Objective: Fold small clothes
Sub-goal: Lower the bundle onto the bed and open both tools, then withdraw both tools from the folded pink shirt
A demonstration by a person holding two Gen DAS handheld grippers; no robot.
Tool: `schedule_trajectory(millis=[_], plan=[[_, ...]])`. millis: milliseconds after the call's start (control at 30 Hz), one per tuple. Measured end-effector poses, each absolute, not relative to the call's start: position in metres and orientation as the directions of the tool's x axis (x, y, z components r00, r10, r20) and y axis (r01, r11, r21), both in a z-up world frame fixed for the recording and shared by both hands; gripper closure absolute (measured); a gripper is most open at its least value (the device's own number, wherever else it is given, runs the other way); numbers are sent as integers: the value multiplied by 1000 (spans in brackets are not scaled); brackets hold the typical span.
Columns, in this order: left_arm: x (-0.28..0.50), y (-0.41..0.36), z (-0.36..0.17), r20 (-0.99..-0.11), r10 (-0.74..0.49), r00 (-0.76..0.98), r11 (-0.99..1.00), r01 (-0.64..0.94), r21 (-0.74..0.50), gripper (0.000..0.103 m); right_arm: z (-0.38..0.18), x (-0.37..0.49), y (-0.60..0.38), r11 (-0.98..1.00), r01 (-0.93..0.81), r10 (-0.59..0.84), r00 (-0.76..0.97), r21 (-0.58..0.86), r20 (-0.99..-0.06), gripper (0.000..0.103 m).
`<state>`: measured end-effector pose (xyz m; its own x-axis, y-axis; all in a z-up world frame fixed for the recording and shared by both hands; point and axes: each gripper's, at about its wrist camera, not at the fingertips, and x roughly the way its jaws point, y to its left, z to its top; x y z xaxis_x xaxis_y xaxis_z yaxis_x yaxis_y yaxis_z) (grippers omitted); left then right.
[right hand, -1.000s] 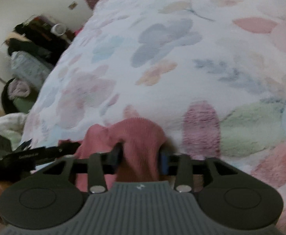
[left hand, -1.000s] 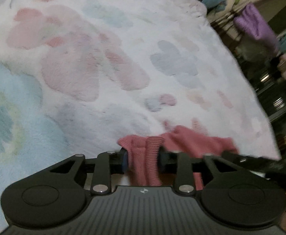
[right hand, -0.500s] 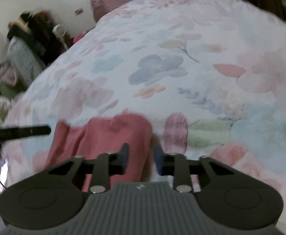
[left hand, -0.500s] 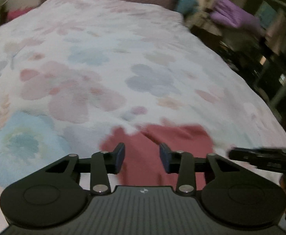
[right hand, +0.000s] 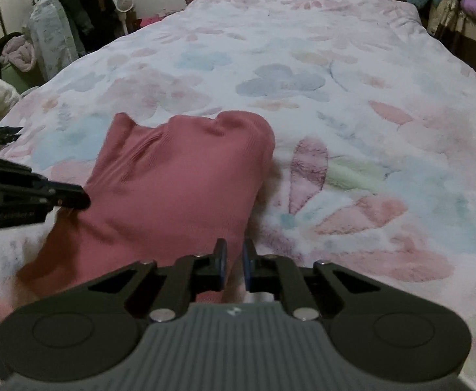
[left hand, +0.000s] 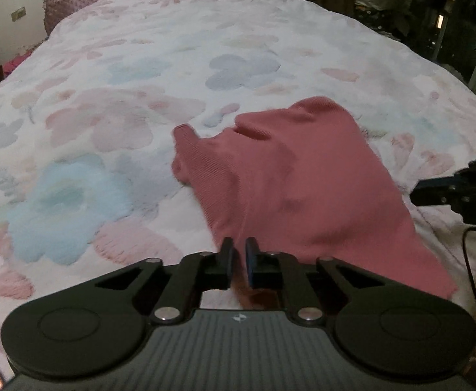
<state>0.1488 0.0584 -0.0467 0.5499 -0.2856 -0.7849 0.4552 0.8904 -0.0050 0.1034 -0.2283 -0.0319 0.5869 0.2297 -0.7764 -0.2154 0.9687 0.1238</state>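
A bed (left hand: 133,65) with a floral blanket filled the view. A small pink garment (left hand: 287,179) lay on it, its long axis running from 6 o'clock, at the tools, towards 12 o'clock. The left gripper (left hand: 239,260) sat at the garment's near left corner; its jaws had just been closing and stood almost together, apparently pinching the cloth edge. The right gripper (right hand: 234,262) sat at the near right corner; its jaws had likewise just been closing to a narrow slit, with cloth seemingly caught between them. Both hands were equally near, so the next fold would probably carry the near edge away towards 12 o'clock.
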Motion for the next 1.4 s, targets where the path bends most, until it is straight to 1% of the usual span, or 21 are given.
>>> schedule_trajectory(millis=[133,200,233,300,367,433,533,667,700,767,833,900,933,967,1033,1100,1167,1267,1333,1367,1400], plan=[[128,56,-26,-746,-388,541,861,502,-84,91,-23,82,-229,956,-232,283,564,180,-775,98],[118,49,-27,-748,-410,522,843,530,-92,91,-25,72,-225,948,-253,303,542,192,-784,98],[115,45,-32,-759,-402,513,837,541,-78,90,-26,69,-222,945,-259,312,529,200,-789,98],[114,41,-44,-790,-348,505,845,533,-31,89,-33,63,-219,939,-268,324,494,213,-807,98],[114,45,-57,-810,-277,517,871,491,16,89,-39,58,-215,946,-264,297,476,188,-828,98],[115,54,-66,-824,-242,512,889,457,22,89,-43,53,-215,948,-263,287,464,179,-838,98],[115,62,-71,-826,-249,506,898,439,-2,88,-50,49,-217,948,-258,286,447,184,-847,97],[112,62,-58,-812,-264,520,902,432,-17,87,-45,49,-219,948,-252,293,462,193,-837,97],[110,63,-53,-807,-270,526,903,430,-22,86,-40,49,-220,949,-249,295,475,194,-829,95],[109,63,-39,-792,-282,542,905,424,-32,80,-29,49,-224,952,-241,289,509,188,-811,93],[108,62,-23,-775,-284,565,910,413,-32,79,-14,50,-228,954,-233,287,543,187,-789,87],[107,59,-6,-758,-266,596,922,388,-18,77,3,52,-232,955,-228,291,582,191,-759,85],[104,58,5,-740,-264,619,926,378,-15,72,13,52,-233,955,-227,292,604,191,-741,79],[103,57,14,-725,-263,637,929,371,-10,64,23,53,-234,956,-225,290,626,188,-724,76],[95,53,31,-694,-249,676,935,356,11,56,43,51,-234,956,-229,291,663,183,-689,65],[87,48,44,-668,-230,707,941,337,33,52,61,47,-233,952,-245,302,689,181,-659,60],[78,42,55,-647,-211,733,947,317,49,46,76,40,-231,949,-258,311,704,179,-639,56],[64,38,63,-627,-213,749,956,294,26,44,92,29,-229,954,-247,298,725,170,-621,48],[56,38,67,-613,-208,762,962,274,14,43,101,16,-225,959,-245,282,745,146,-604,38],[52,37,68,-603,-204,771,963,268,16,43,104,9,-223,960,-245,275,755,132,-595,34],[46,35,68,-592,-202,780,964,265,21,42,106,1,-220,963,-242,265,767,120,-584,28]])
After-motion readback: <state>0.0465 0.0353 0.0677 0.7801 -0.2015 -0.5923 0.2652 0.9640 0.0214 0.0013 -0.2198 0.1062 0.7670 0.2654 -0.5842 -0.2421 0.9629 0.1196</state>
